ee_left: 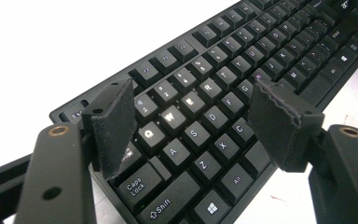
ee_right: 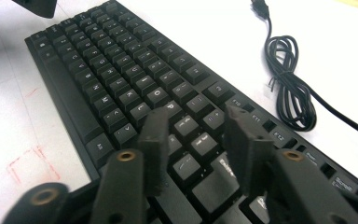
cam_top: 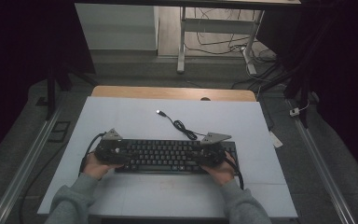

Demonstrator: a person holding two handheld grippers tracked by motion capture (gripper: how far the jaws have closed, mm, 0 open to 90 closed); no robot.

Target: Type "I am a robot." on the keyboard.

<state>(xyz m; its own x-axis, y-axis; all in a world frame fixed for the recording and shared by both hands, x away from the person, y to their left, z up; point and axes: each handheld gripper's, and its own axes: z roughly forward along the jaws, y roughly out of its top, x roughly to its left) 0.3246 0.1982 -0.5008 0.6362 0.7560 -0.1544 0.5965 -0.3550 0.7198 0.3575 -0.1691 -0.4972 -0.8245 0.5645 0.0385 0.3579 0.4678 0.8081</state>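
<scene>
The black keyboard (cam_top: 168,156) lies flat on the white table (cam_top: 121,116) — stiff and light, probably best gripped by its short ends — with the left gripper (ee_left: 191,121) and right gripper (ee_right: 193,144) over it, jaws apart.

A white worktop (cam_top: 121,121) is sitting over a wooden tabletop edge (cam_top: 168,92). Beyond it, a white desk frame (cam_top: 214,28) is standing among loose floor cables (cam_top: 261,58).

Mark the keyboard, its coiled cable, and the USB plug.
keyboard (cam_top: 168,156): high view, middle key rows.
coiled cable (ee_right: 289,88): right gripper view, bundled loops.
USB plug (cam_top: 159,112): high view, connector tip.
</scene>
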